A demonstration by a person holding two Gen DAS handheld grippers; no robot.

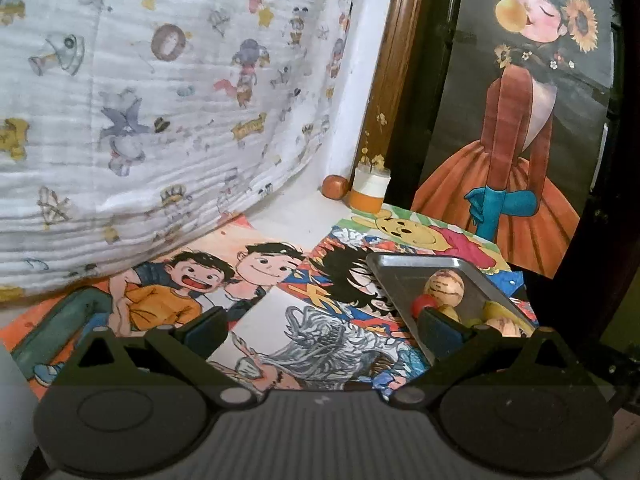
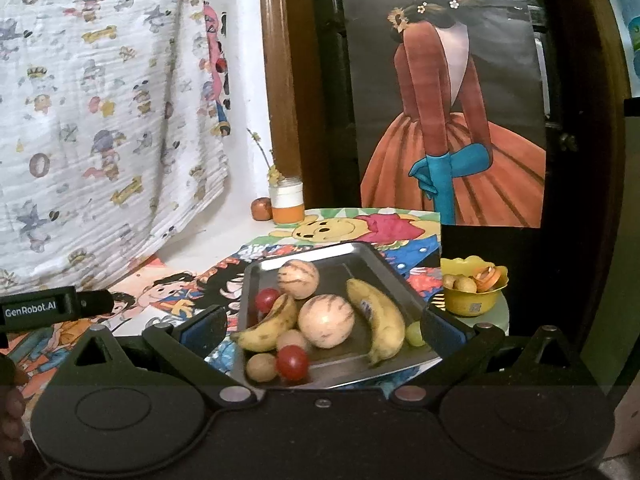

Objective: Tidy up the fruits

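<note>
Two bananas (image 2: 376, 320) lie in a shallow metal tray (image 2: 368, 256), one along its right side and a smaller, spotted one (image 2: 268, 324) curving toward the left. Between them sit two pale, purple-streaked round fruits, likely pepino melons, the nearer one (image 2: 326, 321) in the tray's middle and the farther one (image 2: 299, 279) toward the back. Two cherry tomatoes are in there as well, one (image 2: 292, 362) at the near edge and one (image 2: 267, 299) behind the spotted banana, along with a small tan round fruit (image 2: 261, 367) at the near left corner. A green grape (image 2: 415, 333) lies just beside the right banana, partly hidden by a gripper finger.

The right gripper (image 2: 324, 330) hovers over the near end of the tray with its fingers spread wide and nothing between them. The left gripper (image 1: 320, 326) is likewise spread wide and empty, over cartoon posters (image 1: 192, 280) covering the tabletop, with the tray (image 1: 404, 268) at its right finger.

To the right of the tray stands a yellow bowl (image 2: 472, 304) holding small tan fruits and an orange peel. At the back, against the wall, a reddish apple-like fruit (image 2: 261, 208) sits touching or just beside an orange-and-white jar (image 2: 287, 202) with dried yellow flowers. A cartoon-print cloth (image 2: 100, 120) hangs at the left, and a poster of a woman in an orange dress (image 2: 452, 128) leans against a dark wooden frame.
</note>
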